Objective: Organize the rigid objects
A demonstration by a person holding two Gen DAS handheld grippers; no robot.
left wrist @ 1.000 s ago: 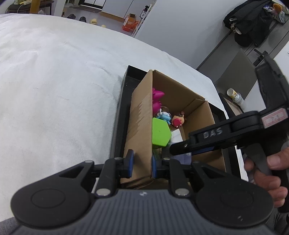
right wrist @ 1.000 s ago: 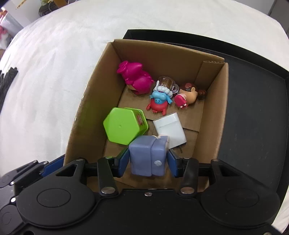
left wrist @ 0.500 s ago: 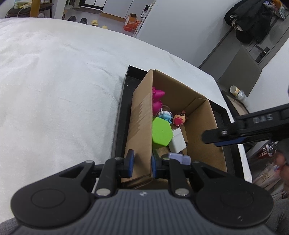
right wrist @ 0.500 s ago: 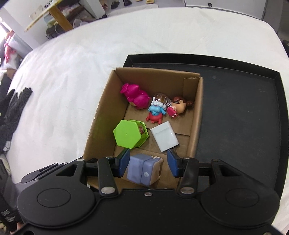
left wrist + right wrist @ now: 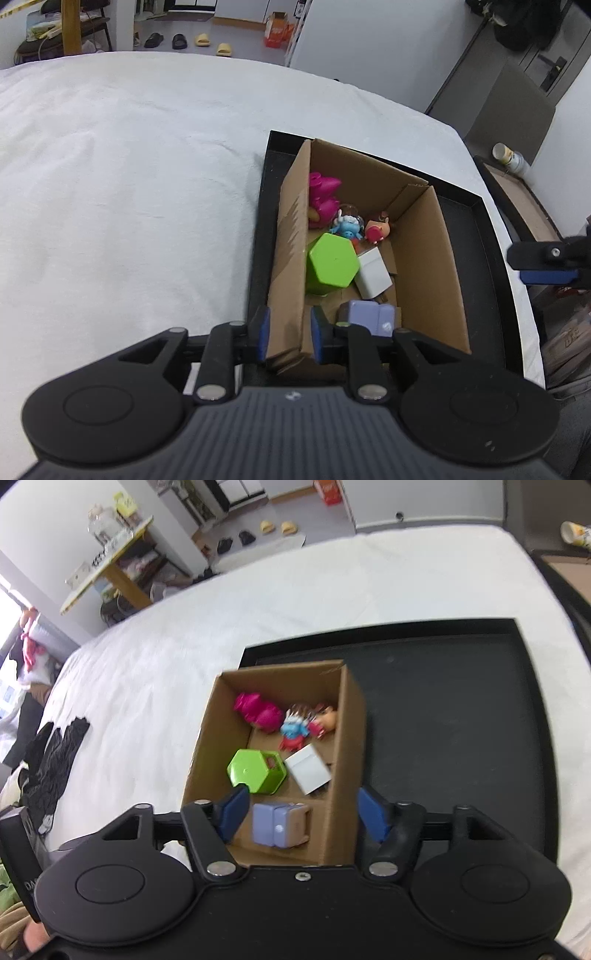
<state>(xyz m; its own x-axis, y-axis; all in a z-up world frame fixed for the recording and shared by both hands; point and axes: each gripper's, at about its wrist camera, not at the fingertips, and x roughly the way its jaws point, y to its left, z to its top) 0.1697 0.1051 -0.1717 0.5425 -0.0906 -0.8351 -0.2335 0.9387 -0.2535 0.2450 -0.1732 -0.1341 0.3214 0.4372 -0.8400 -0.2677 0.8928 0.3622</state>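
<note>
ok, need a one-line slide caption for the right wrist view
Right gripper opening above the lavender block, released into the cardboard box beside the green hexagonal container.

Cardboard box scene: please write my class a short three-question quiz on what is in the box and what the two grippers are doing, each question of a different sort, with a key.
1. True or false: the lavender block is clamped between the right gripper's fingers.
2. Multiple choice: the left gripper has its fingers on either side of
A. the green hexagonal box
B. the cardboard box's side wall
C. the black tray's rim
3. Fill in: the white cube lies directly beside the green ____ box.

Key: 1 false, the block lies on the box floor and the jaws are opening, clear of it; 2 B; 3 hexagonal.
</note>
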